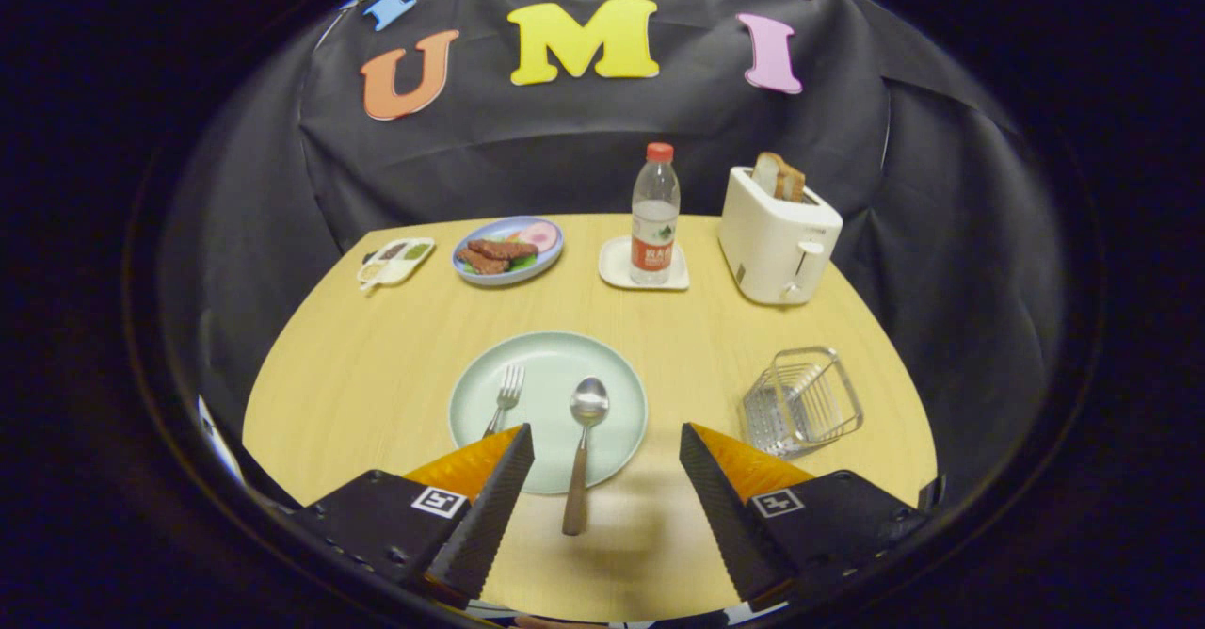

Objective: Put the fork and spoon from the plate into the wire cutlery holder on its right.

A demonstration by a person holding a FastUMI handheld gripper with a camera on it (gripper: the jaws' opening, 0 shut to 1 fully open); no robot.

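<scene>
You are holding the gripper with its fingers standing wide apart and gripping nothing, hovering over the near edge of the plate. The spoon is lying between them, closer to the left finger: its bowl is resting on the plate near the middle, and its handle is running back toward you over the plate's near rim, so its end is hanging over the tabletop. That long axis is pointing almost straight along the fingers, which means you are lined up to close across the handle rather than along it. The fork is lying on the plate's left part, tines away from you, its handle slipping behind the left finger; how far it runs I cannot quite tell. The wire cutlery holder is standing on the tabletop to the right of the plate, well apart from it, just beyond the right finger, and it looks tilted.
</scene>
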